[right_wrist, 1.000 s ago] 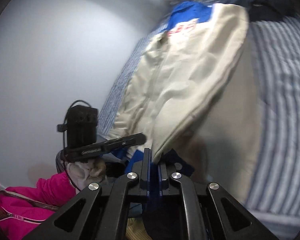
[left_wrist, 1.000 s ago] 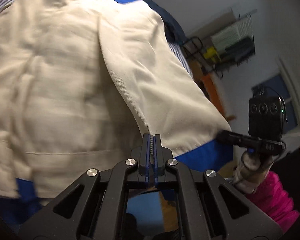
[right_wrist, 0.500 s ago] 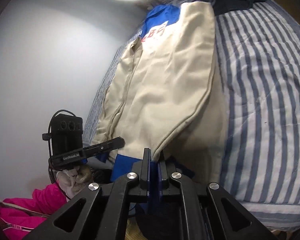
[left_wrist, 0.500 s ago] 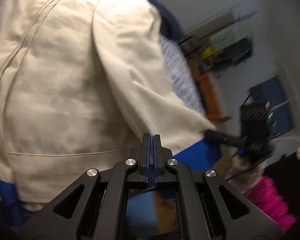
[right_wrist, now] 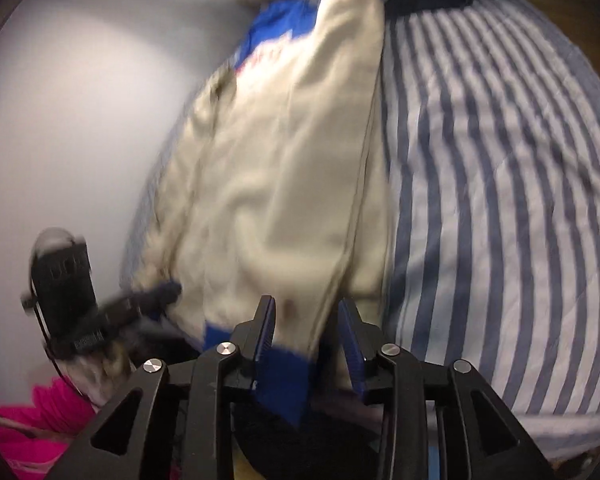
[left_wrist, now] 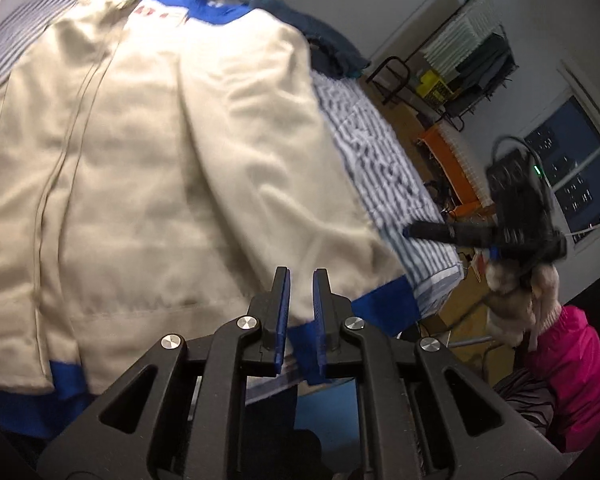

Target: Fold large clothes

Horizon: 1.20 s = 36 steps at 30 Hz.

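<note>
Cream jacket point(left_wrist: 148, 184) with blue hem band point(left_wrist: 384, 304) lay flat on striped bedcover point(right_wrist: 500, 200). Left gripper point(left_wrist: 301, 280) and right gripper point(right_wrist: 306, 312) just parted, hem loose between jaws, released. Fabric looked soft, light, floppy; best regripped at hem corners

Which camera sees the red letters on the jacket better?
The left wrist view. The red letters sit near the blue collar of the cream jacket and are fairly distinct there. The right wrist view shows them too, but smaller and smeared by blur.
</note>
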### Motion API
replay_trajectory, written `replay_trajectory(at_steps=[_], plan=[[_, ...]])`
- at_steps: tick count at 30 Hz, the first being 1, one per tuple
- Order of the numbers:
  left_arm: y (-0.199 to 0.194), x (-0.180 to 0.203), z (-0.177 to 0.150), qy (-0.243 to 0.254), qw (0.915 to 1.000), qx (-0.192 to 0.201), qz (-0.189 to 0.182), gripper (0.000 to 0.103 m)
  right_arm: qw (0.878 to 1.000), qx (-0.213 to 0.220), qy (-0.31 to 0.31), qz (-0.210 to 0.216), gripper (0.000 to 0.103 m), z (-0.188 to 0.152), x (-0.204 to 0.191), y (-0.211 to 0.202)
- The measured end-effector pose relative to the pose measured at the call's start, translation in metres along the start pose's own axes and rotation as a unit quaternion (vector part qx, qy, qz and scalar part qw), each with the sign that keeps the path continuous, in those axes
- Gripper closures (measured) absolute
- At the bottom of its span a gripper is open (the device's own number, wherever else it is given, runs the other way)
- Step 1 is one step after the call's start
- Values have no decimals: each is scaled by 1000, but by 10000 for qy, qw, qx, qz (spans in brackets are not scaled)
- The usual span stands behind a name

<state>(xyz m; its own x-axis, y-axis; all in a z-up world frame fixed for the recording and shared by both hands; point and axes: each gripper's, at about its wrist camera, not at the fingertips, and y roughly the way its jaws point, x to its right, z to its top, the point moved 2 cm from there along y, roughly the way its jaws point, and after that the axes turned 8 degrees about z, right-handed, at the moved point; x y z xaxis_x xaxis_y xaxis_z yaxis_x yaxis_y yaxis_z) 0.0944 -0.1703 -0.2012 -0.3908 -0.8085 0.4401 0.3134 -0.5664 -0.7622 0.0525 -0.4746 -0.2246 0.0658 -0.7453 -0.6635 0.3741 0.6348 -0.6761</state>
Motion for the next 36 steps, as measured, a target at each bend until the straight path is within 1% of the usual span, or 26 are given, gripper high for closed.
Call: replay_trajectory(at_steps=[1, 3, 6, 10, 14, 16, 18, 19, 20, 21, 24, 25, 26, 28, 30, 31, 32, 33, 34, 35, 36], plan=[[1, 4, 2, 49, 10000, 15, -15, 95, 9999, 104, 59, 73, 68, 9, 3, -3], [8, 11, 3, 111, 9999, -26, -70, 95, 9996, 240, 129, 32, 68, 29, 10, -1], [20, 20, -2, 282, 9995, -95, -51, 95, 9994, 271, 209, 81, 67, 54, 17, 12], [38, 24, -7, 393, 9989, -260, 26, 95, 9991, 176, 370, -102, 67, 78, 32, 36], [50, 20, -10, 347, 9987, -376, 48, 95, 9987, 118, 502, -41, 72, 91, 38, 57], [55, 17, -12, 297, 9986, -437, 38, 95, 9986, 116, 511, -39, 78, 94, 42, 60], [57, 18, -11, 295, 9985, -452, 27, 95, 9987, 139, 490, -65, 97, 95, 40, 64], [57, 19, -10, 302, 9985, -454, 8, 95, 9990, 149, 404, -137, 98, 95, 36, 64], [57, 21, -10, 317, 9984, -458, -52, 95, 9992, 157, 272, -244, 102, 96, 31, 64], [60, 22, -8, 323, 9984, -463, -84, 95, 9990, 181, 112, -397, 103, 95, 24, 62], [62, 30, -9, 307, 9978, -503, -303, 95, 9959, 314, -194, -831, 103, 101, 10, 58], [68, 33, -11, 345, 9971, -582, -337, 95, 9948, 354, -244, -920, 103, 102, 10, 56], [73, 34, -14, 396, 9967, -636, -319, 95, 9939, 364, -251, -1013, 103, 102, 12, 57], [82, 36, -18, 489, 9966, -624, -215, 95, 9920, 231, -136, -1236, 103, 101, 25, 64], [83, 37, -18, 558, 9967, -570, -165, 95, 9895, 80, -238, -1427, 102, 99, 29, 75], [81, 36, -18, 519, 9969, -567, -162, 95, 9889, 87, -261, -1461, 100, 99, 29, 74], [78, 37, -17, 503, 9971, -549, -163, 95, 9902, 103, -190, -1383, 97, 98, 30, 69], [75, 38, -15, 534, 9971, -521, -148, 95, 9921, 177, -91, -1241, 95, 97, 31, 62], [71, 40, -14, 587, 9971, -472, -129, 95, 9924, 276, -40, -1199, 93, 96, 31, 56], [67, 43, -13, 636, 9971, -411, -117, 95, 9925, 393, -2, -1162, 85, 93, 32, 45], [64, 46, -13, 656, 9970, -382, -121, 95, 9925, 460, 0, -1135, 80, 90, 32, 36]])
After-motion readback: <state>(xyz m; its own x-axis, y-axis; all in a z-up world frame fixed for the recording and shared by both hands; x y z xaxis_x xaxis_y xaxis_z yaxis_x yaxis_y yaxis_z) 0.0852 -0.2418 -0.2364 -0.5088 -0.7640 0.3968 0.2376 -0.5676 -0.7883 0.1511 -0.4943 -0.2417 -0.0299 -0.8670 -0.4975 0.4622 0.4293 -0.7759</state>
